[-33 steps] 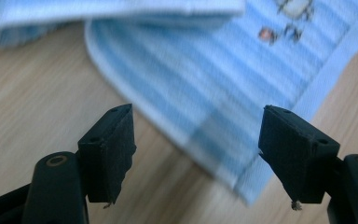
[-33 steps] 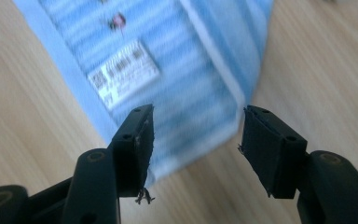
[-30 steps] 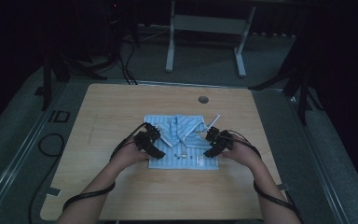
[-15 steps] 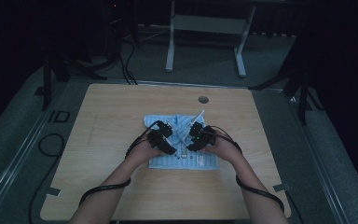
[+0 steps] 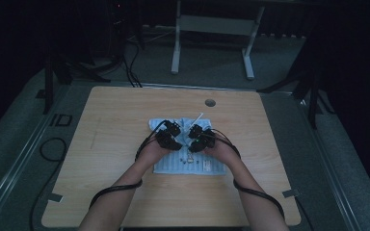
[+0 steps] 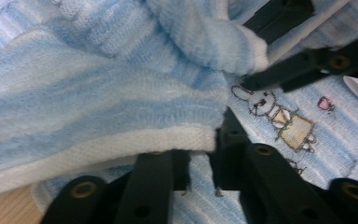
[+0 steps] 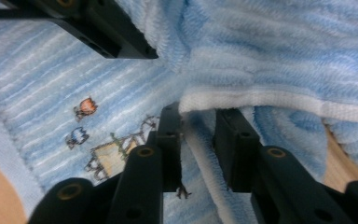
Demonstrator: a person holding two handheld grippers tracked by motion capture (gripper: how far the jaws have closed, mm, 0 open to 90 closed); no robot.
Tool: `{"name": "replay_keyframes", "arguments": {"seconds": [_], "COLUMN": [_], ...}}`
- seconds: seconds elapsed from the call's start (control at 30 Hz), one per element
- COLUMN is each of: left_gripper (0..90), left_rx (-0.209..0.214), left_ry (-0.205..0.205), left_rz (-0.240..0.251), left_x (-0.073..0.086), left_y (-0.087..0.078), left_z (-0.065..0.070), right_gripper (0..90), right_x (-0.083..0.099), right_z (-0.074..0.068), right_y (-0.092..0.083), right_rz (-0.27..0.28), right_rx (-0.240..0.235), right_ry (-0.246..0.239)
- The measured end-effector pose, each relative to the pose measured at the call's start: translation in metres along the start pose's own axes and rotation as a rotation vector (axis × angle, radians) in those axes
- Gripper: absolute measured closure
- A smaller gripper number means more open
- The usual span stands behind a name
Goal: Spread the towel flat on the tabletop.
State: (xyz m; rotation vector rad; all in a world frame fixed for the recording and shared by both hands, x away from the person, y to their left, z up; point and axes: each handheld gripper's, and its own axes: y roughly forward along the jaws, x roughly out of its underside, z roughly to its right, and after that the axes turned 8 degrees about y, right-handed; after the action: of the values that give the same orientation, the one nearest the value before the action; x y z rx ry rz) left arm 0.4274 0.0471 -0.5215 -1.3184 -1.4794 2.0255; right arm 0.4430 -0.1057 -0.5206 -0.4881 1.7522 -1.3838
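A light-blue striped towel [image 5: 207,166] lies flat in the middle of the wooden table [image 5: 115,125]. Both grippers meet over its centre. My left gripper [image 5: 174,140] has just been closing, and the towel's white hem [image 6: 121,149] of a lifted fold is between its jaws, so my left gripper [image 6: 200,144] is shut on the towel. My right gripper [image 5: 196,141] has also been closing, and its jaws [image 7: 199,135] pinch the hem [image 7: 279,100] of another raised fold. Each gripper view shows the other gripper close by: the right gripper [image 6: 307,60] and the left gripper [image 7: 98,28]. An embroidered rabbit [image 6: 275,116] shows on the flat layer.
A round cable hole [image 5: 210,102] sits near the table's far edge. Beyond the table stands a white frame on two legs [image 5: 176,53]. Cables trail from both forearms and lie on the floor at the left [image 5: 53,149].
Both grippers came in from the towel's left and right sides to its middle, ending close together. Their jaws have narrowed around the towel's folds.
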Motion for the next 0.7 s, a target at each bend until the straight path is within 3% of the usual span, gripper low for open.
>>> {"name": "replay_keyframes", "arguments": {"seconds": [0.07,0.1,0.17,0.27,0.33,0.53,0.7], "left_gripper": [86.6,87.0,87.7,87.8,87.9,87.9,87.8], "left_rx": [0.029,0.027,0.008,0.012,0.023,0.052,0.069], "left_ry": [-0.035,-0.023,-0.013,0.003,0.002,0.060,0.098], "left_rz": [0.026,0.029,0.026,0.024,0.014,-0.024,-0.041], "left_x": [0.001,0.002,0.004,0.007,0.013,0.033,0.052], "left_y": [-0.002,-0.003,-0.005,-0.009,-0.015,-0.033,-0.048], "left_z": [-0.001,-0.001,0.000,0.001,0.003,0.014,0.025], "right_gripper": [83.4,88.8,89.6,89.8,89.9,89.9,89.8], "right_x": [0.000,0.000,0.002,0.005,0.013,0.039,0.064], "right_z": [-0.001,-0.001,0.000,-0.001,-0.004,-0.015,-0.012], "right_y": [-0.001,-0.003,-0.008,-0.012,-0.020,-0.042,-0.066], "right_rz": [0.000,0.004,0.012,0.008,-0.010,-0.053,-0.032], "right_rx": [0.007,0.022,0.022,0.020,0.019,0.033,0.035], "right_ry": [-0.009,-0.009,-0.015,-0.026,-0.058,-0.140,-0.137]}}
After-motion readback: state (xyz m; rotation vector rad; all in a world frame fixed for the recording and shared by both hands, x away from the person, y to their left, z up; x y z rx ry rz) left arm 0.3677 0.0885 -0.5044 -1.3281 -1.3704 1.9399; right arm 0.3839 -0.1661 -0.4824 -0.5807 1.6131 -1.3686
